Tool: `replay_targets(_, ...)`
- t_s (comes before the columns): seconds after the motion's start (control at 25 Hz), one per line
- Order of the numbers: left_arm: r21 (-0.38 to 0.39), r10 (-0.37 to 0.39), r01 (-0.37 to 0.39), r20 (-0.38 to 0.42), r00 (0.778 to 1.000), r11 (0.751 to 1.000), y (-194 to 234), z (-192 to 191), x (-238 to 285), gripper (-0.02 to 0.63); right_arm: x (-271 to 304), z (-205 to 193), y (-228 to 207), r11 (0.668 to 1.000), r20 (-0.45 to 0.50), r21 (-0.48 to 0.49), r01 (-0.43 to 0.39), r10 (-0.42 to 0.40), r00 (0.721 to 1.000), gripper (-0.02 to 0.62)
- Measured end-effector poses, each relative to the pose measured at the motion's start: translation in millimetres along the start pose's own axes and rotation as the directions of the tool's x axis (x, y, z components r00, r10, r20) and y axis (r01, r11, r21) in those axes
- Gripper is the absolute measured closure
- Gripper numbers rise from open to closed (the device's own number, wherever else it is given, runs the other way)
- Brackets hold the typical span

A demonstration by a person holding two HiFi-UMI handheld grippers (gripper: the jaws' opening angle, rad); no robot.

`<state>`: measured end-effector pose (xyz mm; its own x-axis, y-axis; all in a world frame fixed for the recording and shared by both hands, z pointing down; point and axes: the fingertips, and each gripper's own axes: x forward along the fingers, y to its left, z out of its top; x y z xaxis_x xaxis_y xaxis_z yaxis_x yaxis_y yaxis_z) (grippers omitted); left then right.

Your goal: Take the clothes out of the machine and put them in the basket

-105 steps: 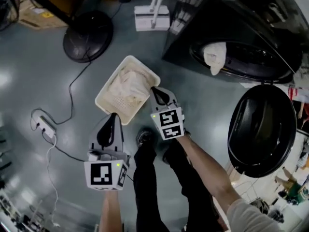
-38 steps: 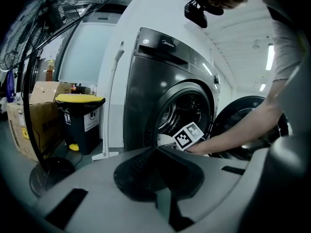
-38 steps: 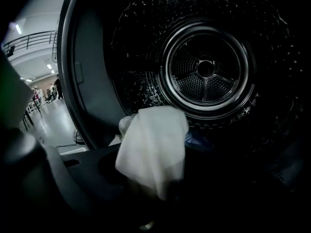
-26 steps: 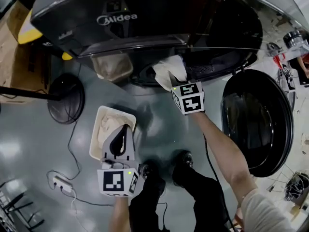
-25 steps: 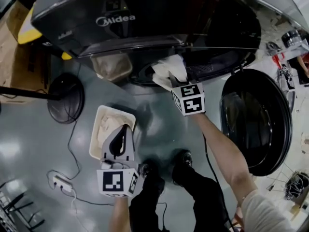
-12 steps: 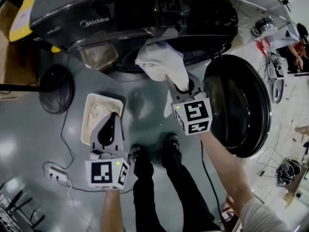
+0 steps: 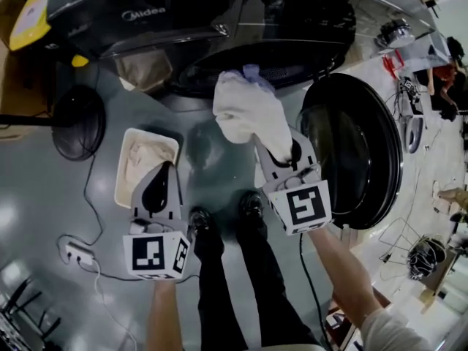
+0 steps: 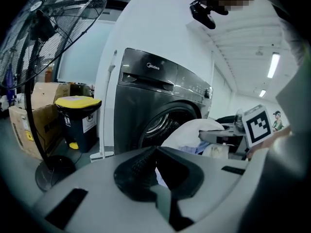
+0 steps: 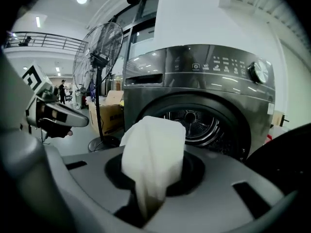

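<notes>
A white cloth point(image 7: 247, 112) hangs out of my right gripper point(image 7: 284, 154), which is shut on it in front of the dark washing machine point(image 7: 146, 13). The right gripper view shows the cloth point(image 9: 153, 152) bunched between the jaws, with the drum opening point(image 9: 194, 123) behind it. A bit of lilac fabric shows at the cloth's far end. My left gripper point(image 7: 162, 170) is shut and holds nothing; it hovers by the near edge of the white basket point(image 7: 123, 158). The basket holds pale clothes. In the left gripper view the cloth point(image 8: 192, 132) and the right gripper point(image 8: 228, 137) show to the right.
The round machine door point(image 7: 358, 152) stands swung open on the right. A floor fan's base point(image 7: 77, 123) is left of the basket, and a power strip point(image 7: 73, 253) with a cable lies near it. A yellow-lidded bin point(image 8: 77, 123) and cardboard box point(image 8: 34, 125) stand left of the machine. My feet point(image 7: 219, 221) are between the grippers.
The right gripper has pulled the white cloth out of the drum opening, up and back toward me. The left gripper has risen a little beside the basket.
</notes>
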<state>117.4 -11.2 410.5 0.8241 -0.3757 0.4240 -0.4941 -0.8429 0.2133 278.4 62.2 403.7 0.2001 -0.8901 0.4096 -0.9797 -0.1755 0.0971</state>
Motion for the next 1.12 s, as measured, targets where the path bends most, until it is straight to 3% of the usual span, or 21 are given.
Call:
replay_targets(0.36, -0.049, 0.081, -0.08, 0.022, 0.996, 0.996, 24, 7, -38, 0.586, -9, 35, 57, 0.992, 0.027, -0.034, -0.118, 0.119, 0.993, 0.489)
replay_targets(0.6, -0.089, 0.172, -0.168, 0.038, 0.984, 0.982, 63, 5, -76, 0.587, -9, 86, 111, 0.976, 0.106, -0.063, -0.21, 0.215, 0.971, 0.489)
replay_targets(0.8, -0.124, 0.251, -0.243, 0.056, 0.966, 0.962, 94, 12, -108, 0.587, -15, 147, 157, 0.944, 0.179, -0.124, -0.305, 0.324, 0.929, 0.489)
replay_targets(1.12, -0.163, 0.36, -0.342, 0.098, 0.928, 0.926, 129, 37, -161, 0.586, -22, 245, 218, 0.886, 0.298, -0.214, -0.412, 0.461, 0.836, 0.489)
